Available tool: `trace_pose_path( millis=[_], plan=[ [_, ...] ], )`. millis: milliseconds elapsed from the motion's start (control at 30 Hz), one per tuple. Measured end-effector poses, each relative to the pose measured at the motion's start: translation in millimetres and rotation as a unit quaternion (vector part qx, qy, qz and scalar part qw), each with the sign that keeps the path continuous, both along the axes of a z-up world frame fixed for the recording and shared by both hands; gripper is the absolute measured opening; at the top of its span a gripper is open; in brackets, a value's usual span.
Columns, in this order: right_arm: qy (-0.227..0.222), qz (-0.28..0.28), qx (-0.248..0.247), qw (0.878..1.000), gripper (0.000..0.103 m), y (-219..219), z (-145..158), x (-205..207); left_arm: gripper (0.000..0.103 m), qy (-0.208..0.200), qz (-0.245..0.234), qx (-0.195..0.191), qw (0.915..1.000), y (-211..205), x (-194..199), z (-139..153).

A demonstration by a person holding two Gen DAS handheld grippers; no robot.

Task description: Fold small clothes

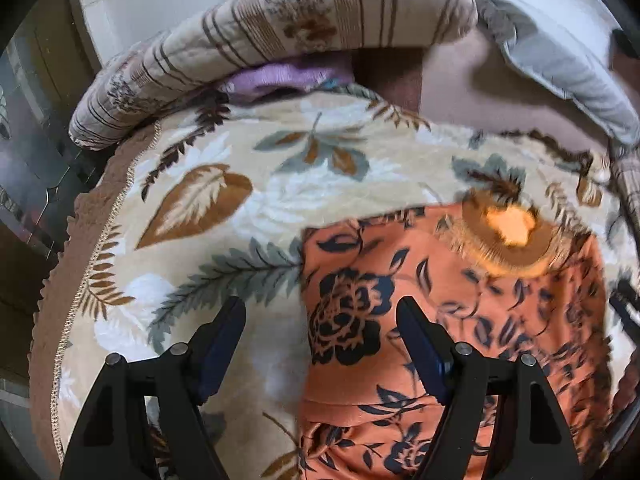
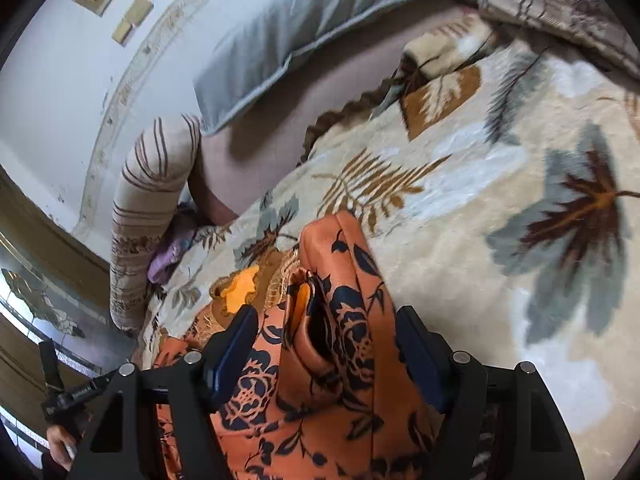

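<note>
Right gripper [image 2: 326,348] fingers wide around bunched orange garment [image 2: 332,360]

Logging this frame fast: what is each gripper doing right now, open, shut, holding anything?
Left gripper: open, holding nothing, above the orange floral garment.
Right gripper: open, a raised fold of the garment between its fingers, not clamped.

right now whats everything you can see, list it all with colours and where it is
garment: one, orange with dark blue flowers, on the blanket
blanket: one, cream with brown and grey leaves, covering the bed
striped quilt: one, beige with brown stripes, rolled at the bed's far edge
purple cloth: one, under the quilt
pillow: one, grey, by the wall
left gripper: fingers open over the garment's edge
right gripper: fingers open around a raised garment fold
</note>
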State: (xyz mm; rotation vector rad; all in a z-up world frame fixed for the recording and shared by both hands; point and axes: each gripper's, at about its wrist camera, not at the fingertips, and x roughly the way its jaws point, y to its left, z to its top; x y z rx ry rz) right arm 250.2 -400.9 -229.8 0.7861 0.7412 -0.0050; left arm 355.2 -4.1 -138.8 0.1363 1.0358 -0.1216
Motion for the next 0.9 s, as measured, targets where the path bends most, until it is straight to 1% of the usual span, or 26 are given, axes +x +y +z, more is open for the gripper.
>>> trace_pose_path(
  millis=[33, 100, 133, 167, 200, 233, 267, 300, 433, 533, 567, 600, 633, 667, 700, 767, 800, 833, 867, 900],
  plan=[
    [0.007, 0.008, -0.014, 1.000, 0.070, 4.6, -2.0, 5.0, 0.078, 0.007, -0.005, 0.005, 0.9999, -3.4, -1.4, -8.7],
    [0.031, 0.025, -0.050, 0.998, 0.057, 16.7, -6.7, 14.7, 0.078, 0.026, -0.024, 0.027, 0.9990, -12.0, -7.5, -32.8],
    [0.044, 0.032, -0.067, 0.996, 0.053, 22.5, -10.2, 18.2, 0.078, 0.029, -0.030, 0.039, 0.9984, -13.7, -12.3, -41.6],
    [0.054, 0.036, -0.083, 0.994, 0.045, 26.6, -12.4, 19.6, 0.078, 0.029, -0.036, 0.060, 0.9971, -17.7, -19.9, -54.9],
    [0.058, 0.037, -0.091, 0.993, 0.035, 28.3, -13.0, 19.5, 0.078, 0.028, -0.041, 0.068, 0.9964, -19.6, -24.3, -62.5],
    [0.062, 0.037, -0.107, 0.992, 0.032, 30.9, -11.7, 18.9, 0.078, 0.023, -0.045, 0.073, 0.9961, -20.2, -30.0, -67.6],
    [0.063, 0.036, -0.120, 0.990, 0.024, 32.8, -8.4, 17.5, 0.078, 0.002, -0.043, 0.078, 0.9960, -21.3, -37.4, -70.8],
    [0.062, 0.036, -0.125, 0.990, 0.019, 33.9, -5.8, 16.2, 0.078, -0.013, -0.039, 0.082, 0.9958, -22.1, -42.3, -69.8],
    [0.046, 0.025, -0.152, 0.987, 0.017, 39.4, 17.3, 3.4, 0.078, -0.046, -0.037, 0.112, 0.9920, -30.9, -54.7, -63.3],
    [0.037, 0.016, -0.160, 0.986, 0.016, 38.6, 31.6, -8.9, 0.078, -0.070, -0.044, 0.131, 0.9879, -37.6, -62.0, -59.6],
    [0.037, 0.012, -0.162, 0.986, 0.014, 37.7, 35.2, -12.2, 0.078, -0.077, -0.047, 0.133, 0.9870, -38.5, -64.1, -57.8],
    [0.039, 0.002, -0.174, 0.984, 0.003, 37.4, 39.1, -15.6, 0.078, -0.085, -0.048, 0.133, 0.9862, -38.6, -66.1, -56.3],
    [0.044, -0.010, -0.197, 0.979, 0.003, 35.9, 41.8, -18.6, 0.078, -0.090, -0.048, 0.133, 0.9858, -38.1, -67.5, -54.9],
    [0.051, -0.010, -0.210, 0.976, 0.003, 33.4, 40.5, -17.7, 0.078, -0.095, -0.047, 0.132, 0.9856, -38.5, -68.7, -54.1],
    [0.061, -0.001, -0.204, 0.977, 0.003, 30.0, 35.4, -14.8, 0.078, -0.100, -0.045, 0.131, 0.9853, -38.2, -69.9, -52.3],
    [0.064, 0.002, -0.181, 0.981, 0.003, 25.0, 29.5, -13.8, 0.078, -0.108, -0.040, 0.131, 0.9847, -37.5, -71.8, -48.0],
    [0.057, 0.004, -0.170, 0.984, 0.004, 24.2, 31.1, -14.3, 0.078, -0.111, -0.038, 0.128, 0.9848, -37.0, -72.8, -45.6],
    [0.049, 0.005, -0.169, 0.984, 0.004, 25.8, 34.3, -14.2, 0.078, -0.115, -0.036, 0.124, 0.9850, -36.7, -75.0, -42.4],
    [0.040, 0.007, -0.173, 0.984, 0.005, 28.7, 37.8, -14.3, 0.078, -0.122, -0.032, 0.121, 0.9847, -35.5, -76.3, -37.7],
    [0.029, 0.010, -0.180, 0.983, 0.008, 32.4, 41.9, -14.1, 0.078, -0.127, -0.028, 0.121, 0.9841, -35.3, -77.1, -35.0]
  ],
)
